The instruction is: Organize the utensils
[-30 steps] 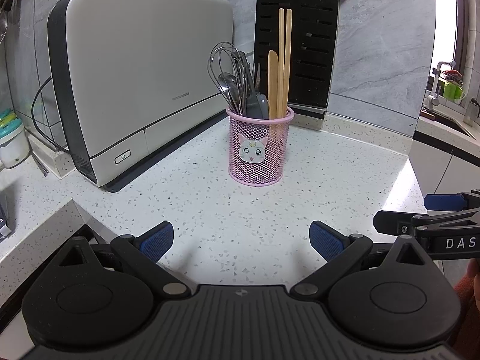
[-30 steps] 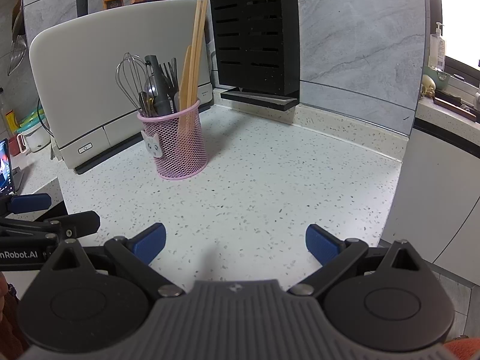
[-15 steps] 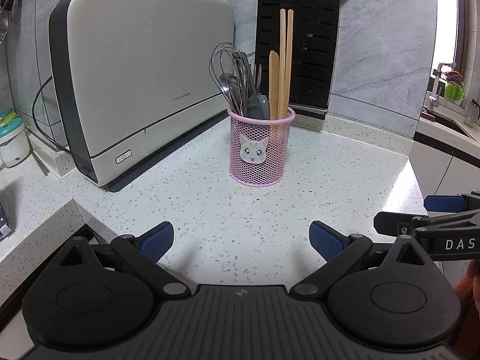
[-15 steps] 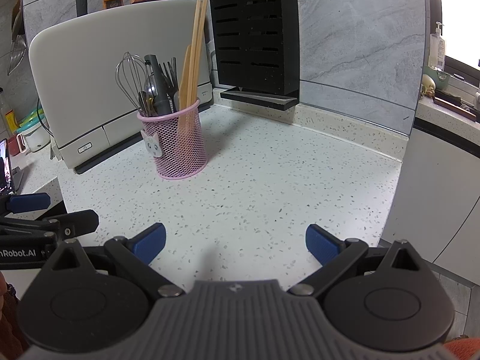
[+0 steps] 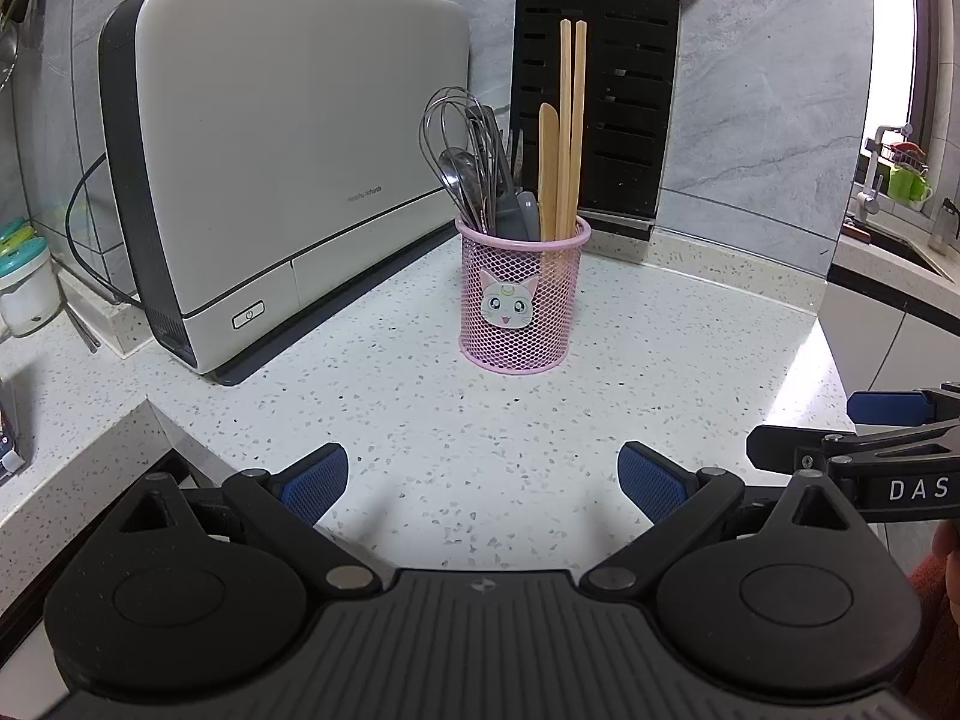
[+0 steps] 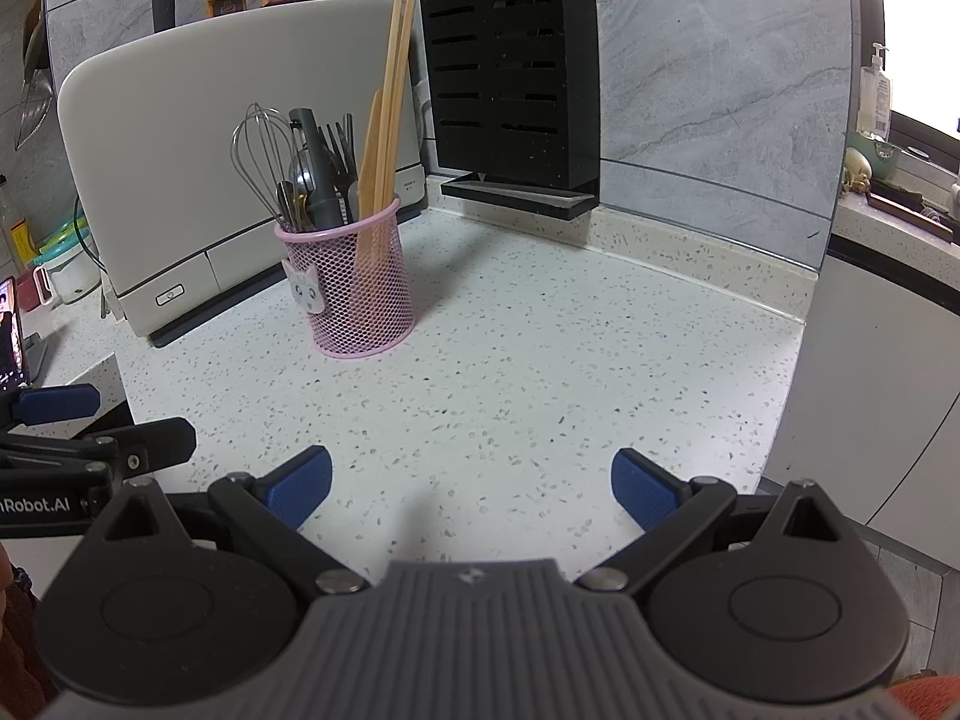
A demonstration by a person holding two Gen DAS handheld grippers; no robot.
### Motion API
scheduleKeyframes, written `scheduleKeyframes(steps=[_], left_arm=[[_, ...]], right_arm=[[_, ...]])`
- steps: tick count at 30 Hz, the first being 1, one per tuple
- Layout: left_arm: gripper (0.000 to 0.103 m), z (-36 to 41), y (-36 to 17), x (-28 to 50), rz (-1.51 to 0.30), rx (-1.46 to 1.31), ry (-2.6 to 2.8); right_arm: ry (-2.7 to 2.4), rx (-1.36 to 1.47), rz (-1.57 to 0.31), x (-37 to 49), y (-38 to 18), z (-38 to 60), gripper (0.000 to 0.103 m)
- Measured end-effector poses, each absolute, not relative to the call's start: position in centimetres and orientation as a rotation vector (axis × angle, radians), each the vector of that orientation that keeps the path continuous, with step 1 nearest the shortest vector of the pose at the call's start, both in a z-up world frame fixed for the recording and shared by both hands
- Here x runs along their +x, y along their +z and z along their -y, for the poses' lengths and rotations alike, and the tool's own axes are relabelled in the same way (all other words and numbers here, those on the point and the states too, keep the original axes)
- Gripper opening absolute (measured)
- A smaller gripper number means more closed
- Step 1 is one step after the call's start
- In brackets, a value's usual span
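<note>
Utensils: whisk [image 5: 453, 138], spoon, forks, a grey-handled tool and long wooden chopsticks [image 5: 572, 120] all stand upright in the pink mesh holder [image 5: 519, 300], well ahead of both sets of jaws.
Holder: upright on the speckled tabletop [image 5: 420, 414], a cat-face tag on its front; ahead and roughly centred for the left jaws, ahead and to the left for the right jaws.
Progress: judging by the bare tabletop, with no loose utensil between or near either set of jaws, the gathering looks finished or nearly so; nothing left to collect is visible.
Left gripper [image 5: 483, 477]: jaws spread wide, blue pads well apart, holding nothing, low over the tabletop.
Right gripper [image 6: 471, 480]: jaws equally wide, empty, just beside the left one.
Beyond the holder: a white appliance [image 5: 288, 150] ahead-left of the left jaws; a black slotted knife block [image 6: 510, 66] behind the holder against the wall.
Wall above: knives and red scissors hang there, out of reach of the jaws.
</note>
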State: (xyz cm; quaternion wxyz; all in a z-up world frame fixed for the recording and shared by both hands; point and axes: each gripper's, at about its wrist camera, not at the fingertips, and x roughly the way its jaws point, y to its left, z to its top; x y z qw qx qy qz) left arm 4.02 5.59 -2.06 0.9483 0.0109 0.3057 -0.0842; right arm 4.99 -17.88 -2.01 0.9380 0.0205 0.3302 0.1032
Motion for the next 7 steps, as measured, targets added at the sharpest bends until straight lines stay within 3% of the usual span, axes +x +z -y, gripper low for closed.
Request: scheduleKeyframes(steps=[7], left_arm=[[0.103,-5.71,-2.02,4.0,-0.616,0.021,-0.168]], right_arm=[[0.212,0.041,-0.674,5.01,-2.02,17.92,0.097]])
